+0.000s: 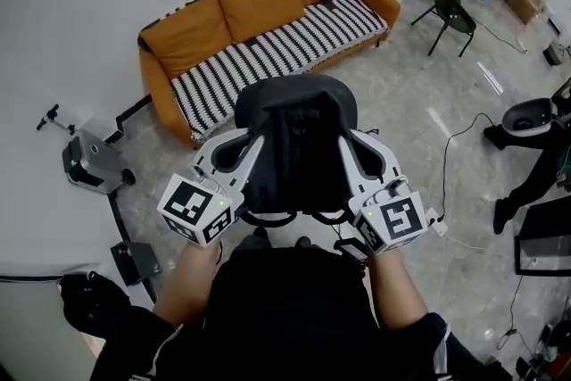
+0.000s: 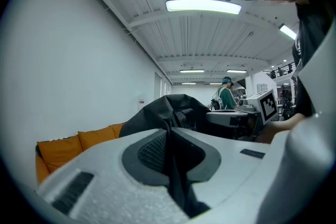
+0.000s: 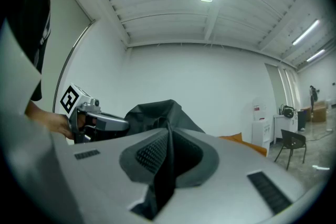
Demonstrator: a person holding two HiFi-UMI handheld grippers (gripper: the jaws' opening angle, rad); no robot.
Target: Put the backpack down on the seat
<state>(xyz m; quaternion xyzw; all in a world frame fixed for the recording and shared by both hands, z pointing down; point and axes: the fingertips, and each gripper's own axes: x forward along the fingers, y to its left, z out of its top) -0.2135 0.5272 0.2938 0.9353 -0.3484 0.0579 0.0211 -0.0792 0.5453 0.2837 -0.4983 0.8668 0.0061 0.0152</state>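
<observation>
Both grippers share the load.

- **Left gripper (image 1: 234, 158):** the jaws are pinched tight on a fold of black fabric from the backpack (image 1: 299, 143). The left gripper view shows that fold running straight between the pads.
- **Right gripper (image 1: 364, 161):** the jaws are likewise clamped on a fold, on the bag's other side.
- **Backpack:** it hangs between the two grippers, held up in front of your chest over bare floor, well apart from the orange sofa (image 1: 254, 0) ahead.

My read is that you are mid-carry and haven't reached the seat.

- Walk in close before you lower anything. The striped seat cover (image 1: 268, 58) is the landing spot.
- Hold both grips level so the bag doesn't swing or twist between them.
- Bring it down until the base takes its weight on the seat.
- Set it well back toward the orange cushions so it can't tip off the front edge.
- Only then open both jaws, together.
- A pinch on thin fabric may slip under the bag's weight, so avoid any jerks on the way down.
</observation>
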